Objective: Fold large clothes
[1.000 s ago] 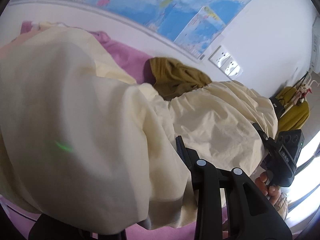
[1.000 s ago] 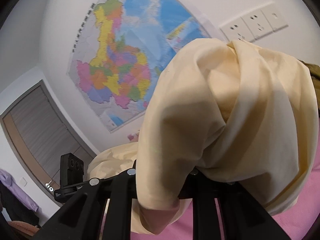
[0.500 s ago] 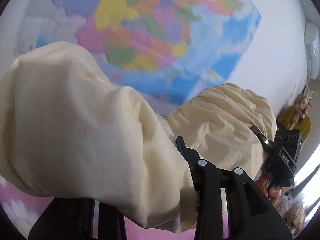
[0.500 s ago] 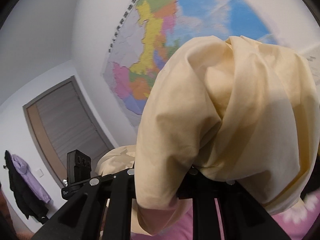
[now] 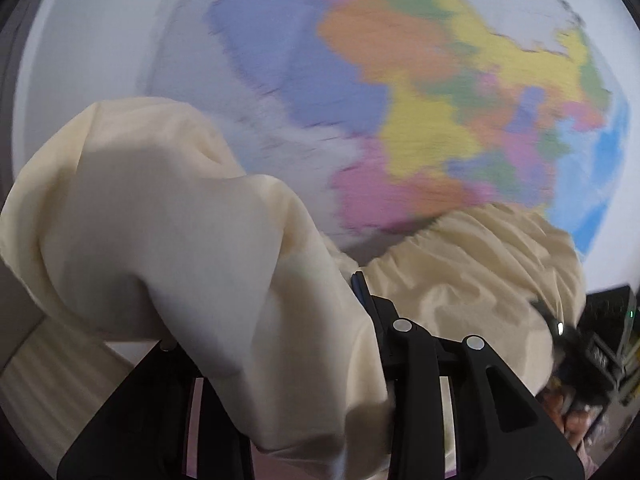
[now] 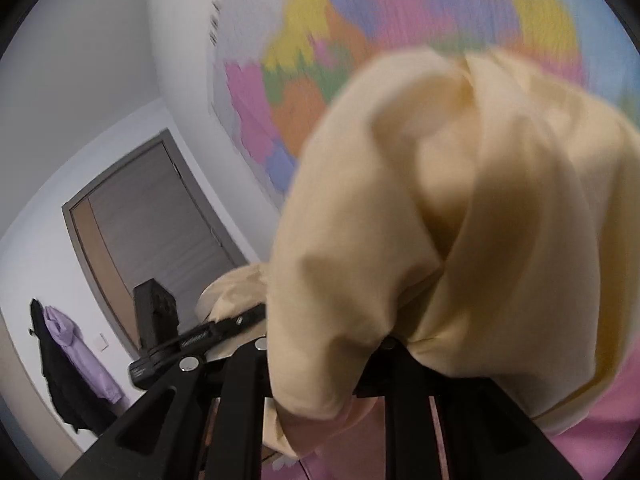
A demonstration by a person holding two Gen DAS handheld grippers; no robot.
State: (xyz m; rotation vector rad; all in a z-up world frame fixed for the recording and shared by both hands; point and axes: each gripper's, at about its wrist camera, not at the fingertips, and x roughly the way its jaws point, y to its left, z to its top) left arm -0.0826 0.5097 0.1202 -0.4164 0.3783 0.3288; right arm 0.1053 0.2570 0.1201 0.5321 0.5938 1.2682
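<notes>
The cream garment (image 5: 168, 232) hangs bunched before a wall map (image 5: 440, 92), clamped in both the left gripper (image 5: 280, 320) and right gripper (image 6: 328, 344).

A large wall map (image 5: 440, 92), blurred, with patches of orange, yellow, pink and blue, hangs on the white wall (image 6: 80, 60). A grey door (image 6: 160, 232) stands beyond. Beside it hang a lilac hoodie (image 6: 76, 348) and a black coat (image 6: 60, 392), near a wall switch (image 6: 101, 341).

Left wrist: faces wall map (image 5: 440, 92), cloth (image 5: 168, 240) pressing close at 7 o'clock.
Right wrist: same map (image 6: 360, 40) at 12, door (image 6: 152, 240) at 9.
Shared: map, cloth.
</notes>
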